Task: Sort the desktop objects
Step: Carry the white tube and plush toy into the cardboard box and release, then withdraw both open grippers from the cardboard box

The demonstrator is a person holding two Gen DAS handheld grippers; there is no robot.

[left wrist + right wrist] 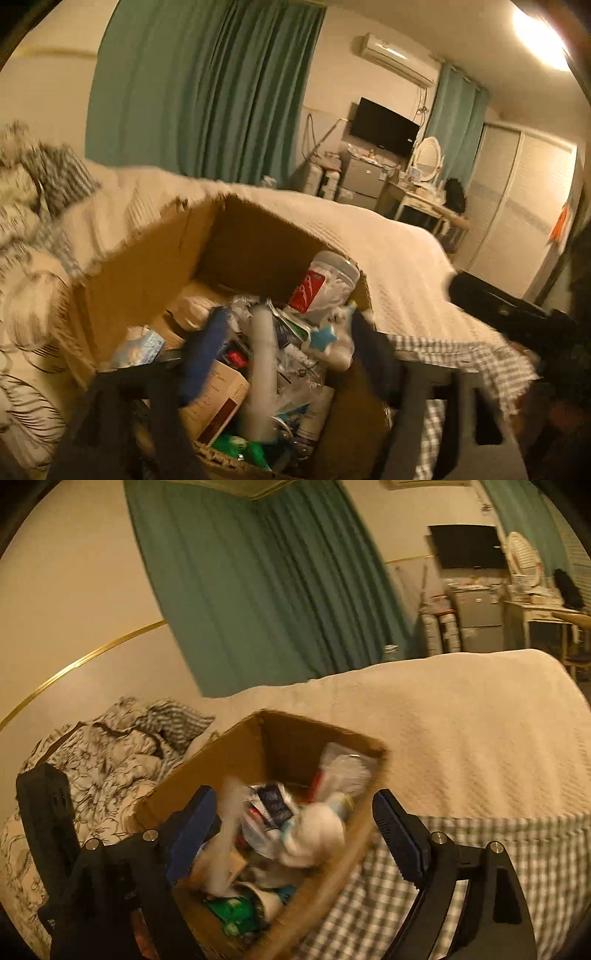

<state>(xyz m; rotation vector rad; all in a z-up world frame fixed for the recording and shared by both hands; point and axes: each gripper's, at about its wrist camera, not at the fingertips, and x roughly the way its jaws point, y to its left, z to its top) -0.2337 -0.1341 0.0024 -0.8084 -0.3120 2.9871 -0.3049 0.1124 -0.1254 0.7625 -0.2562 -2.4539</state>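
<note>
Both tools stand spread with nothing between their pads: the left tool (284, 354) low in its frame, the right tool (295, 834) likewise, each straddling the open cardboard box (236, 746) at lower centre. The box sits on the bed (461, 738), probably as the collecting bin. It is crammed: a white bottle (262, 369), a red-labelled bagged jar (325, 284), a green packet (232, 908). A checked cloth (480, 849) lies lower right; rumpled bedding (103, 753) crowds the left.
</note>
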